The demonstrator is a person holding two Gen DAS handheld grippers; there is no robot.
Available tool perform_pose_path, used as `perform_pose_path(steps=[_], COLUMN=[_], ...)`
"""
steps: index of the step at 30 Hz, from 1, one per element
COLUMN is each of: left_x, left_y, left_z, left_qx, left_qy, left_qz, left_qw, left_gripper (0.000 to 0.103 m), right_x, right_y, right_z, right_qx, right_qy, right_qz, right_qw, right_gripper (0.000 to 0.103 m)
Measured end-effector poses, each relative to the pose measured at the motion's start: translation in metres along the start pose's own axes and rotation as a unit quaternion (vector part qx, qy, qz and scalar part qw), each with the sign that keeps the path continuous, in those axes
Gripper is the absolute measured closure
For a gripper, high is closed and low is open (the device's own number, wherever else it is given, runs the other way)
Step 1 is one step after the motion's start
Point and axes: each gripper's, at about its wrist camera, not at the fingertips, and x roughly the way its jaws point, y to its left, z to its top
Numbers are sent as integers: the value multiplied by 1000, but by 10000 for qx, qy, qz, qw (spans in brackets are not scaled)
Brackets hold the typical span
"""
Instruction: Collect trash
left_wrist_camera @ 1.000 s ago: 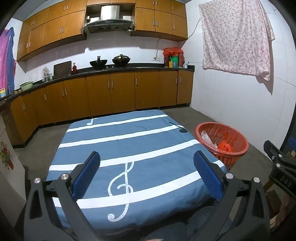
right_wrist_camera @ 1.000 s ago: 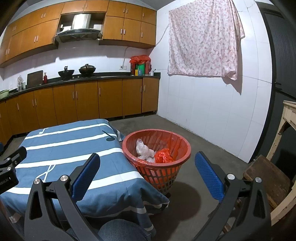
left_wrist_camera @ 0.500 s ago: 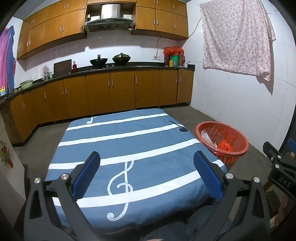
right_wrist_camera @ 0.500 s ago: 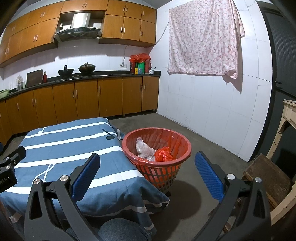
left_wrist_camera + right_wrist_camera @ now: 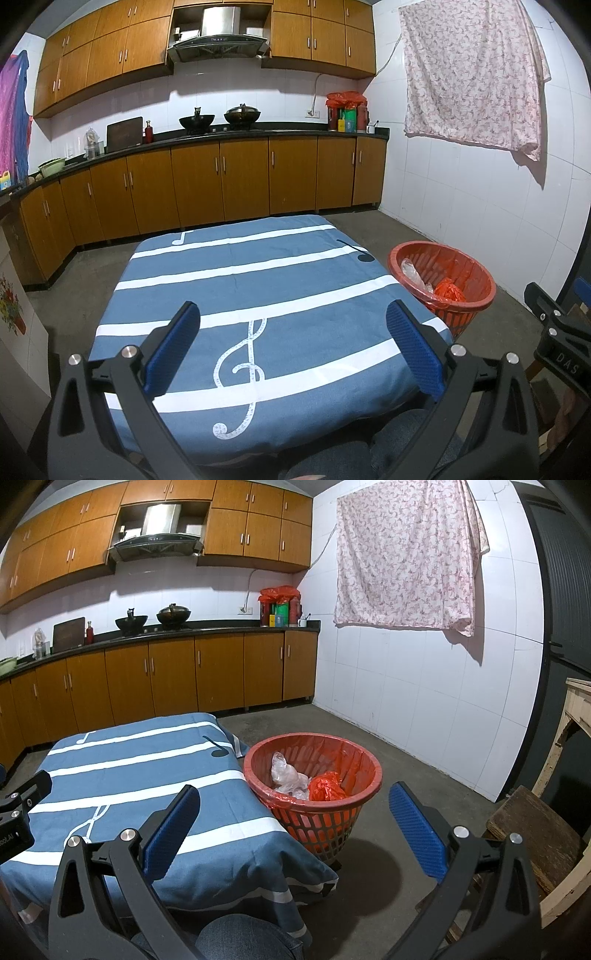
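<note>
A red plastic basket (image 5: 476,301) (image 5: 364,797) lined with a red bag stands on the floor at the table's right side. Inside it lie a crumpled clear plastic bag (image 5: 288,777) (image 5: 412,271) and a crumpled red bag (image 5: 327,786) (image 5: 448,290). My left gripper (image 5: 291,334) hovers open over the near part of the blue striped tablecloth (image 5: 240,280) (image 5: 122,771), nothing between its blue pads. My right gripper (image 5: 293,818) is open too, held above and in front of the basket, holding nothing. No loose trash shows on the cloth.
Brown kitchen cabinets (image 5: 221,184) and a dark counter with woks run along the back wall. A pink floral cloth (image 5: 404,557) hangs on the white tiled wall. A worn wooden stool (image 5: 535,830) and a pale wooden frame (image 5: 576,709) stand at the right. Someone's knee in jeans (image 5: 236,938) is below.
Both views have shifted only slightly; the grippers stay open and nothing was picked up or dropped.
</note>
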Motion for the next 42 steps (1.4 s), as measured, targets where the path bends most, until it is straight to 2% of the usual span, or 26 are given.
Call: perform_pose_path(steps=[42], left_x=[4], left_y=[4], left_z=[-1], left_qx=[-43], left_qy=[35], left_qz=[11], left_qw=[10000], left_gripper=[4], right_x=[0], right_y=[-1], right_z=[1], right_qx=[0], right_qy=[17], right_qz=[0], right_qw=[10000], right_gripper=[2])
